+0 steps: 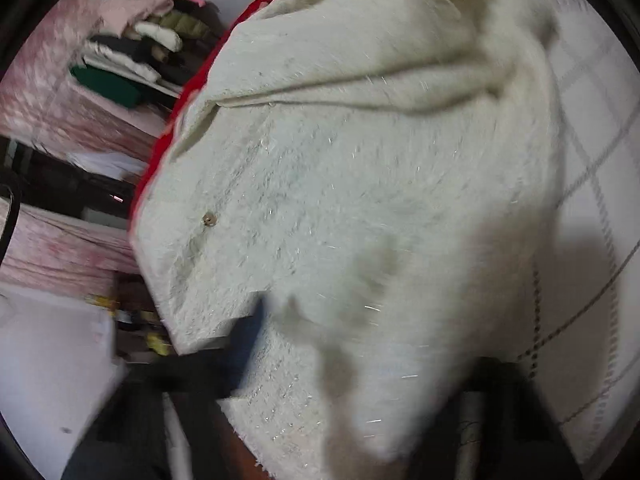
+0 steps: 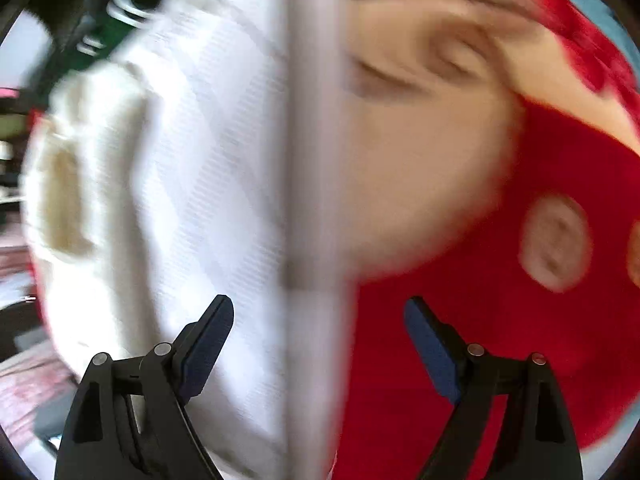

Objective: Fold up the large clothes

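Observation:
A fluffy white cardigan (image 1: pixel 340 184) with a small round button (image 1: pixel 208 220) fills the left wrist view, draped over my left gripper (image 1: pixel 360 368). One blue finger pad (image 1: pixel 248 336) pokes out under its hem, and the jaws appear closed on the fabric. In the right wrist view, my right gripper (image 2: pixel 318 312) is open and empty, its blue pads (image 2: pixel 208 344) wide apart over a white checked sheet (image 2: pixel 208 160). The cardigan shows blurred at the left in the right wrist view (image 2: pixel 80 168).
A white checked sheet (image 1: pixel 592 168) lies at the right. A stack of folded clothes (image 1: pixel 140 52) sits at upper left on a pink surface (image 1: pixel 48 92). A red cloth with tan patches (image 2: pixel 500 280) lies right of a grey edge (image 2: pixel 312 160).

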`<state>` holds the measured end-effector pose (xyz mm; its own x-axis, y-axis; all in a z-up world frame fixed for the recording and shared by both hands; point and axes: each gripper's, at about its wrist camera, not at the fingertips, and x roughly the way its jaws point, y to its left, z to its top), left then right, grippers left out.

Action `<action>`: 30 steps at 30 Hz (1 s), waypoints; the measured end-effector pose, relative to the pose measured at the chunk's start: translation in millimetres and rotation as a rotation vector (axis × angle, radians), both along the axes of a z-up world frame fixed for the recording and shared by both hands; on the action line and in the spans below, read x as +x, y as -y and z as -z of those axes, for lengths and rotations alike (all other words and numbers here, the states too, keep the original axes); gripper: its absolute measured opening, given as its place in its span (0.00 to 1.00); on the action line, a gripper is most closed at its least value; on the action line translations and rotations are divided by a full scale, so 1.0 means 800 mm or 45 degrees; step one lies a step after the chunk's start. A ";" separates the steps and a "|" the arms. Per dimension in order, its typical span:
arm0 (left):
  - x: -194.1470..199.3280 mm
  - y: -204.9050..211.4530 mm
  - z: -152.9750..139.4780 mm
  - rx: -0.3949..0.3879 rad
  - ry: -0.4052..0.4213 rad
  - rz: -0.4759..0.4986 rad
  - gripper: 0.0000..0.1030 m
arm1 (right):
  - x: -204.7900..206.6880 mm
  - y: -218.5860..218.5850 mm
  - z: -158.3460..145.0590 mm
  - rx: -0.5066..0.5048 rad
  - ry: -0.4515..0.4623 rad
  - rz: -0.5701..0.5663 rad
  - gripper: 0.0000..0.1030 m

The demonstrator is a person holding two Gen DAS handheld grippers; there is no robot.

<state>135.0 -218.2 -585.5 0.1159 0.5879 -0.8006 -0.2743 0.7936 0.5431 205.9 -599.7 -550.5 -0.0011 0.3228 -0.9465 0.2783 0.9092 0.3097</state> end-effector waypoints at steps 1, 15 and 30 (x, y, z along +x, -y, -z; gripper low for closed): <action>0.002 -0.005 -0.009 -0.034 0.021 -0.004 0.24 | 0.009 -0.010 -0.004 0.066 0.050 -0.002 0.86; 0.019 -0.059 -0.071 -0.336 0.129 0.031 0.18 | 0.130 -0.216 0.050 0.731 -0.014 0.057 0.93; 0.014 -0.288 -0.197 -0.636 0.233 0.002 0.23 | 0.161 -0.455 -0.211 0.225 0.086 -0.176 0.32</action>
